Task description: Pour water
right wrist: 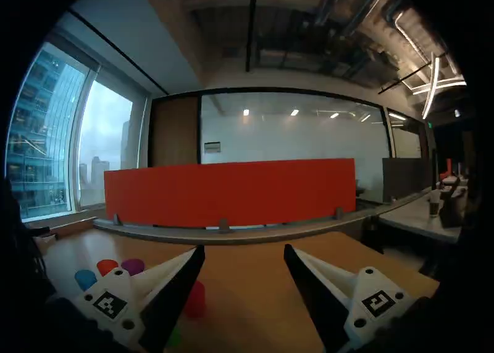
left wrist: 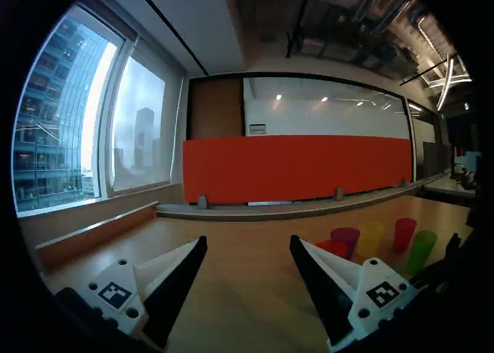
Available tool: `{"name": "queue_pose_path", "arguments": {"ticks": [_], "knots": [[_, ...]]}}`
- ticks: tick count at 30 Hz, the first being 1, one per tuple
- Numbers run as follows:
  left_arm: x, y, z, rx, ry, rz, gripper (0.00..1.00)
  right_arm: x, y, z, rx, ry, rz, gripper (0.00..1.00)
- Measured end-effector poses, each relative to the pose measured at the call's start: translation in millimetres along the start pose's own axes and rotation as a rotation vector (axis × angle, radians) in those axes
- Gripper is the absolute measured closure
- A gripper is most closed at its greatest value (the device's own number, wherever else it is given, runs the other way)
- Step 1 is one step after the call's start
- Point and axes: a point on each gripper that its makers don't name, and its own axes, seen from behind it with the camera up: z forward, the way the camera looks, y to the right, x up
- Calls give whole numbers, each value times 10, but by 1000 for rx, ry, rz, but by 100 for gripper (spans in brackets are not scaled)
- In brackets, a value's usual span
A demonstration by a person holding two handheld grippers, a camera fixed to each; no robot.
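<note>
- Ahead and to the right of the left gripper (left wrist: 247, 239), a purple cup (left wrist: 346, 239), a yellow cup (left wrist: 370, 237), a red cup (left wrist: 404, 232) and a green cup (left wrist: 423, 249) are stood upright and close together. All are tapered and look like translucent plastic.
- Whether any of them holds water cannot be told.
- The left gripper's fingers are held wide apart, and bare tabletop is seen between them. They are white wedges with black inner faces, and each carries a square black-and-white marker (left wrist: 115, 294).
- In the right gripper view, a blue cup (right wrist: 85, 279) is seen low and to the left of the right gripper (right wrist: 242, 248), with red and purple rims beside it. A reddish cup (right wrist: 196, 299) is partly hidden behind the inner edge of the left finger.
- The right gripper's fingers are likewise spread apart over bare wood.
- The table (left wrist: 247, 291) is of smooth, pale wood with a soft sheen.
- Beyond both grippers, a flat orange-red partition (left wrist: 296, 168) is stood along the far edge. Tall glass windows (left wrist: 139, 131) are seen to the left.
</note>
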Motion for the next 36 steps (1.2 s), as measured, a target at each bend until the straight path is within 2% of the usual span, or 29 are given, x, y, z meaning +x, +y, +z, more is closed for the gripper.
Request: {"name": "queue_pose_path", "arguments": {"ticks": [9, 36], "knots": [[-200, -39, -5, -11, -15, -23, 0, -74, 27, -14, -16, -22, 7, 1], [-356, -14, -37, -24, -14, -28, 0, -86, 16, -27, -19, -27, 19, 1]]}}
